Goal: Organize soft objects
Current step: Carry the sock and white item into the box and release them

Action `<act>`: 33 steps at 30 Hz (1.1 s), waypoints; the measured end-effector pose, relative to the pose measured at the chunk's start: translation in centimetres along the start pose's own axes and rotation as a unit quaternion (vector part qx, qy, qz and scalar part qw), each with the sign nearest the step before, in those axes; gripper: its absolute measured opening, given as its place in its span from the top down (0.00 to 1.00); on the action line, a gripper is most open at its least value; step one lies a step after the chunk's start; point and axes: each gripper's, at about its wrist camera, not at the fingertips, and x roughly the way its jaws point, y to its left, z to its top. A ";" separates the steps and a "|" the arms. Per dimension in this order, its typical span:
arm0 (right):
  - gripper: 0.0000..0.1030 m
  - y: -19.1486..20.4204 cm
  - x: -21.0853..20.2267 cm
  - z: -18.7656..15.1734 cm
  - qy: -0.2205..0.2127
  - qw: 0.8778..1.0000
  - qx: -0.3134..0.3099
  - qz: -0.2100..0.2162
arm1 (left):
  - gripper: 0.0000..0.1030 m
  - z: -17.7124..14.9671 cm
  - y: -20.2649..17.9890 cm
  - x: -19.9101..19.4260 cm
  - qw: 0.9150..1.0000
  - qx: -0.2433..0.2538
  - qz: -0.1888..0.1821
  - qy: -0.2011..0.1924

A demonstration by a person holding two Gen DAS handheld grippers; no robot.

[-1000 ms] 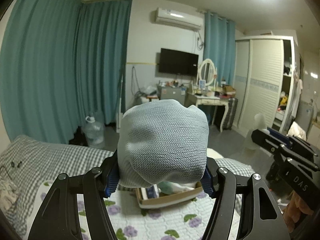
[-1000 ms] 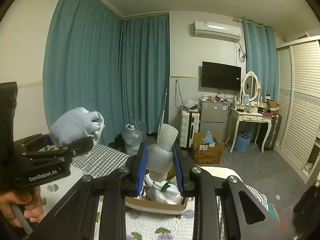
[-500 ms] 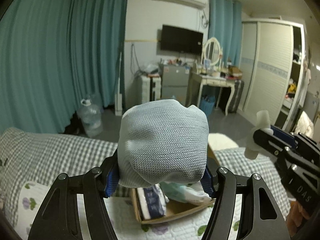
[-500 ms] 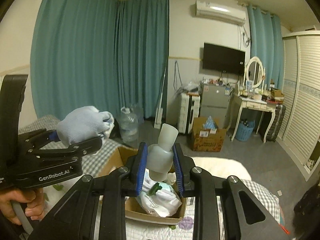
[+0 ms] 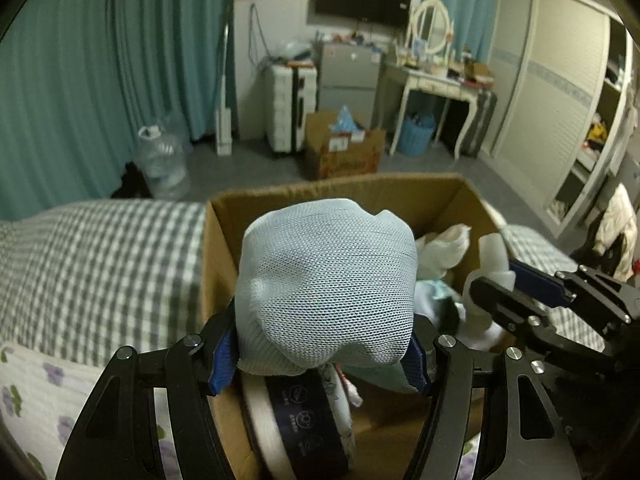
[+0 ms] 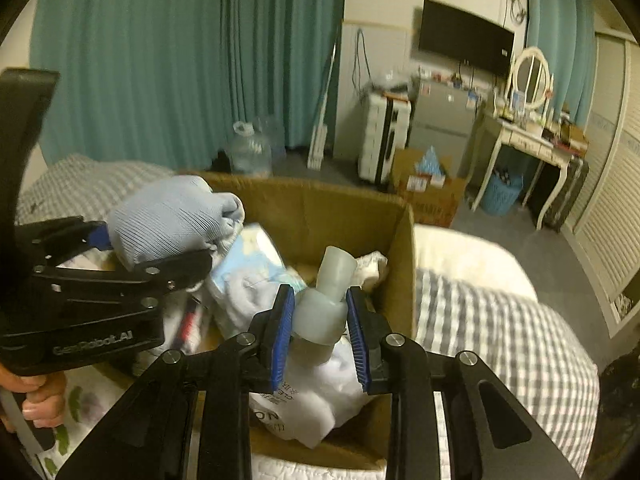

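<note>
My left gripper (image 5: 320, 354) is shut on a balled pale blue knit sock (image 5: 326, 288) and holds it over the left side of an open cardboard box (image 5: 218, 256). It also shows in the right wrist view (image 6: 176, 216). My right gripper (image 6: 320, 330) is shut on a soft translucent white bottle-shaped piece (image 6: 326, 300) over the right side of the box (image 6: 402, 276). The box holds tissue packs, white cloths and a dark blue roll (image 5: 304, 424).
The box sits on a bed with a grey checked cover (image 5: 100, 264) and a floral quilt (image 5: 24, 392). Beyond the bed are a water jug (image 5: 162, 164), a floor carton (image 5: 344, 148), a dressing table (image 5: 436, 80) and a wardrobe (image 5: 560, 92).
Both grippers have dropped forward and down, from high above the bed to right over the open box. Both grips are unchanged.
</note>
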 end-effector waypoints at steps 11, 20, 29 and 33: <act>0.73 -0.5 4.7 0.0 0.089 0.996 -0.010 -0.023 | 0.36 0.5 -0.7 2.5 0.999 -0.009 0.003 0.039; 0.54 0.4 2.9 0.2 0.071 0.997 -0.023 -0.007 | 0.21 0.9 -1.3 2.5 0.999 0.014 0.017 0.030; 0.42 -0.2 -3.2 2.5 0.014 1.000 -0.005 -0.025 | 0.12 2.7 -0.1 -2.1 0.999 -0.036 -0.029 -0.001; 0.42 0.1 -6.4 3.1 -0.006 0.999 -0.005 -0.031 | 0.10 3.3 -0.5 -4.3 1.000 -0.023 -0.013 -0.014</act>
